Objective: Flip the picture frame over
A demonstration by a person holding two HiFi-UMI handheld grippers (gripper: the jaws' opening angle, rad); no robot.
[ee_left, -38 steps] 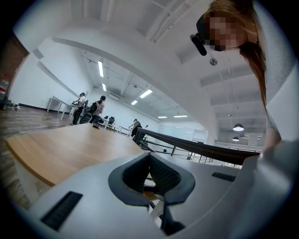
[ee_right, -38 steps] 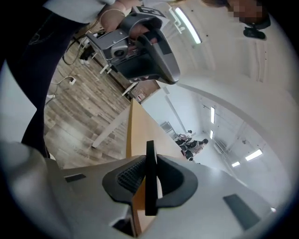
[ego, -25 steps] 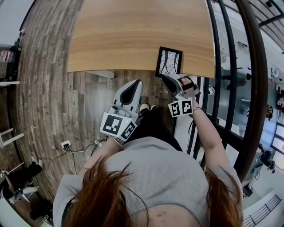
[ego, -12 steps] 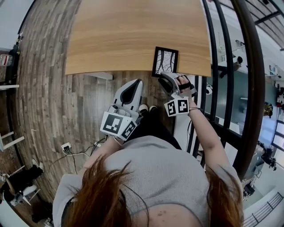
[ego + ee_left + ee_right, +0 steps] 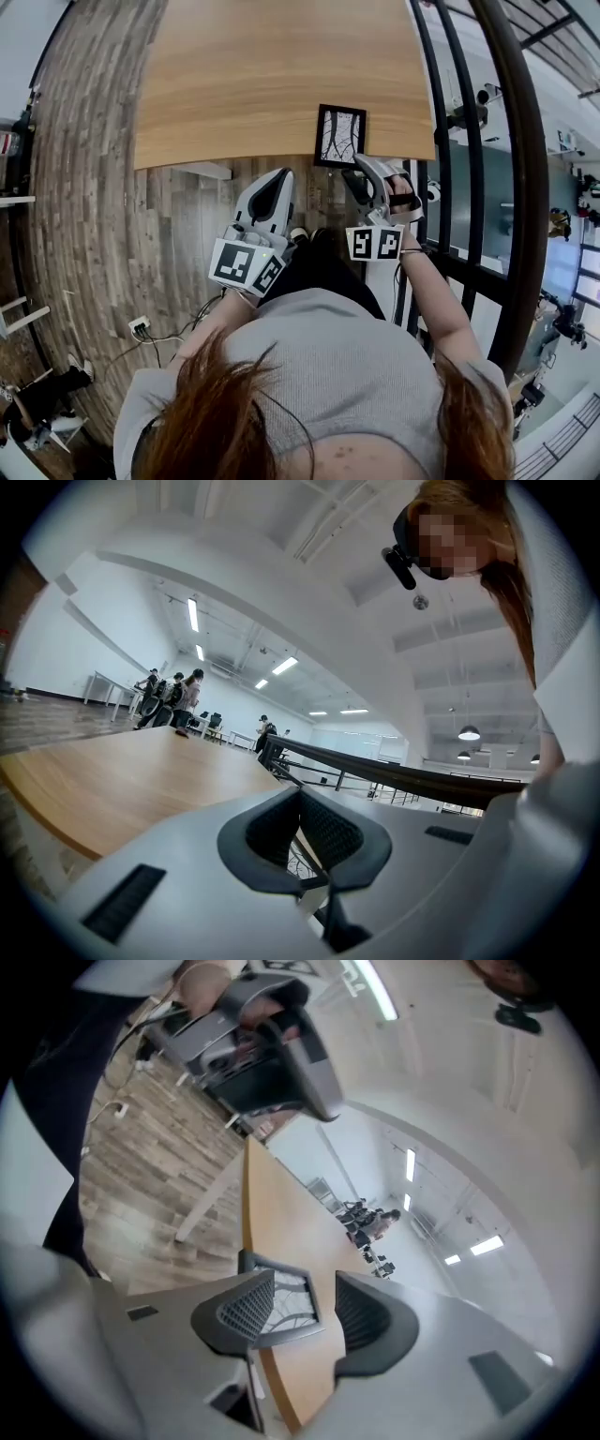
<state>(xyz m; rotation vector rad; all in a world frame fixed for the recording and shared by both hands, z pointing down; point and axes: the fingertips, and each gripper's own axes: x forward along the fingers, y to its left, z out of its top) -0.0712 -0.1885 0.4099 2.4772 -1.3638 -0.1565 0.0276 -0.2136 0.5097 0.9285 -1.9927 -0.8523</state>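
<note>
The picture frame [image 5: 339,137] is black, with a white print of dark branches facing up. It lies flat on the wooden table [image 5: 281,75] close to the near edge, toward the right. My right gripper [image 5: 364,173] hovers just short of that edge, and its jaws have just been opening. In the right gripper view the frame [image 5: 291,1302] shows through the gap of the right gripper [image 5: 305,1283], with neither pad touching it. My left gripper [image 5: 279,180] hangs below the table edge over the floor. In its own view the left gripper [image 5: 300,794] has its tips together and holds nothing.
A black railing [image 5: 487,141] runs along the right side beyond the table. Plank floor lies below the table edge, with a socket strip and cables [image 5: 141,326] at the left. The person's shoes [image 5: 298,234] are under the grippers. Several people stand far across the hall [image 5: 173,696].
The right gripper has let go of the frame's near edge, opened wide and lifted back from it. The frame now rests flat on the table. The left gripper has stayed put.
</note>
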